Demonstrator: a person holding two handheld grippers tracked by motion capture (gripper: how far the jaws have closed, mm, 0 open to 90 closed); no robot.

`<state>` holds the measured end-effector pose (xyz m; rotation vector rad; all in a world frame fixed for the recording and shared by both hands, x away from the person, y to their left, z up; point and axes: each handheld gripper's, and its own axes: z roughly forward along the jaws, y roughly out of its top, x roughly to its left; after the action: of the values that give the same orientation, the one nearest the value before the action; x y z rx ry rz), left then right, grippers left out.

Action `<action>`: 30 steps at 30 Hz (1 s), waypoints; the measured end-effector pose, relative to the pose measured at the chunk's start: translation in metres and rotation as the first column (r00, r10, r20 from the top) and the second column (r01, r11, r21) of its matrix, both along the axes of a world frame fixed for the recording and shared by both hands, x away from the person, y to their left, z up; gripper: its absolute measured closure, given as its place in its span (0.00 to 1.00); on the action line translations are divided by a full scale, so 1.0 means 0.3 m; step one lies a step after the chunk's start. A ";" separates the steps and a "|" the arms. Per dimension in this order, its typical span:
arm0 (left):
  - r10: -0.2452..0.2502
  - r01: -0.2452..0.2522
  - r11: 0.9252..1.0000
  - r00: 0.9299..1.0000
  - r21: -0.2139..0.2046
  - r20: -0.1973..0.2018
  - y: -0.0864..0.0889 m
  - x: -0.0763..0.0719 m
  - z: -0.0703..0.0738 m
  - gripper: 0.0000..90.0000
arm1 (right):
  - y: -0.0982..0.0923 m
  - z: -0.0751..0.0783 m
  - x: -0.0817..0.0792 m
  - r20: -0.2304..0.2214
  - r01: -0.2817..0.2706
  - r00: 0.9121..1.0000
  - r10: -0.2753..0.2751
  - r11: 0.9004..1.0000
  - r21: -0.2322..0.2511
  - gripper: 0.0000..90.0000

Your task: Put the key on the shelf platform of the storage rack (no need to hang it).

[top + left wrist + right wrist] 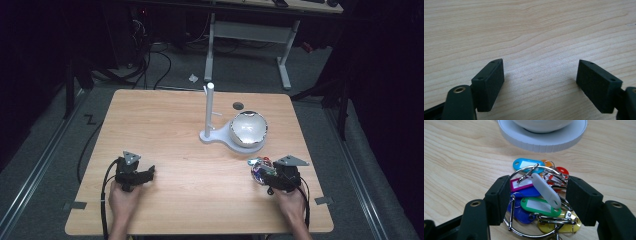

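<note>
A bunch of coloured key tags on a large metal ring lies on the wooden table near its right front part, just in front of the white round stand base that carries a shiny bowl. The right gripper straddles the bunch, its jaws set on either side of the tags and touching the ring. The left gripper rests spread wide over bare wood, well apart at the table's left front, gripping nothing.
</note>
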<state>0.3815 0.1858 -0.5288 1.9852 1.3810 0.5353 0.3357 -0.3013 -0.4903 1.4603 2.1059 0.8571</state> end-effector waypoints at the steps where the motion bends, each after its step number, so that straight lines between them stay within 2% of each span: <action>1: 0.000 0.000 1.000 1.000 0.000 0.000 0.000 0.000 0.000 0.25 | 0.000 0.000 0.000 0.000 0.000 1.000 0.000 1.000 0.000 0.41; 5: 0.000 0.000 1.000 1.000 0.000 0.000 0.000 0.000 0.000 0.25 | 0.005 -0.011 0.010 -0.005 -0.013 1.000 0.013 1.000 -0.002 0.41; 9: 0.000 0.000 1.000 1.000 0.000 0.000 0.000 0.000 0.000 0.25 | 0.017 -0.029 0.019 -0.029 -0.019 0.999 0.018 1.000 -0.018 0.40; 10: 0.000 0.000 1.000 1.000 -0.001 0.000 0.000 0.000 0.000 0.25 | 0.023 -0.036 0.023 -0.025 -0.025 0.999 0.024 0.999 -0.045 0.40; 13: 0.000 0.000 1.000 1.000 0.000 0.000 0.000 0.000 0.000 0.25 | 0.025 -0.038 0.024 -0.021 -0.028 0.999 0.027 0.998 -0.058 0.41; 14: 0.000 0.000 1.000 1.000 0.000 0.000 0.000 0.000 0.000 0.25 | 0.030 -0.049 0.027 -0.030 -0.046 0.999 0.044 0.994 -0.097 0.43; 17: 0.000 0.000 1.000 1.000 -0.001 0.000 0.000 0.000 0.000 0.25 | 0.033 -0.058 0.025 -0.037 -0.060 0.998 0.057 0.994 -0.087 0.45; 18: 0.000 0.000 1.000 1.000 0.000 0.000 0.000 0.000 0.000 0.25 | 0.028 -0.061 0.027 -0.040 -0.054 0.998 0.051 0.997 -0.061 0.47; 19: 0.000 0.000 1.000 1.000 0.000 0.000 0.000 0.000 0.000 0.25 | 0.028 -0.061 0.027 -0.040 -0.054 0.998 0.051 0.997 -0.061 0.47; 20: 0.000 0.000 1.000 1.000 0.000 0.000 0.000 0.000 0.000 0.25 | 0.025 -0.064 0.028 -0.035 -0.056 0.998 0.055 0.997 -0.050 0.52; 21: 0.000 0.000 1.000 1.000 0.000 0.000 0.000 0.000 0.000 0.25 | 0.025 -0.064 0.028 -0.035 -0.056 0.998 0.055 0.997 -0.050 0.52; 22: 0.000 0.000 1.000 1.000 0.000 0.000 0.000 0.000 0.000 0.25 | 0.022 -0.066 0.032 -0.041 -0.061 0.997 0.060 0.998 -0.023 0.61; 23: 0.000 0.000 1.000 1.000 0.000 0.000 0.000 0.000 0.000 0.25 | 0.019 -0.067 0.034 -0.040 -0.063 0.997 0.063 0.998 -0.014 0.65; 24: 0.000 0.000 1.000 1.000 0.000 0.000 0.000 0.000 0.000 0.25 | 0.019 -0.067 0.034 -0.040 -0.063 0.997 0.063 0.998 -0.014 0.65; 25: 0.000 0.000 1.000 1.000 0.000 0.000 0.000 0.000 0.000 0.25 | 0.019 -0.067 0.036 -0.038 -0.067 0.997 0.066 0.998 -0.009 0.70; 26: -0.001 0.001 1.000 1.000 0.000 -0.001 0.000 0.000 0.000 0.25 | 0.021 -0.067 0.038 -0.039 -0.084 0.996 0.084 0.996 0.002 0.80; 27: -0.001 0.001 1.000 1.000 0.000 -0.001 0.000 0.000 0.000 0.25 | 0.021 -0.067 0.038 -0.039 -0.084 0.996 0.084 0.996 0.002 0.80; 29: 0.000 0.000 1.000 1.000 0.001 0.000 0.000 0.000 0.000 0.25 | 0.041 -0.064 0.038 -0.036 -0.107 0.994 0.106 0.994 -0.026 0.93; 30: 0.000 0.000 1.000 1.000 0.001 0.000 0.000 0.000 0.000 0.25 | 0.041 -0.064 0.038 -0.036 -0.107 0.994 0.106 0.994 -0.026 0.93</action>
<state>0.3815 0.1857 -0.5288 1.9857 1.3807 0.5358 0.3473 -0.2891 -0.5096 1.3678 2.2297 0.8433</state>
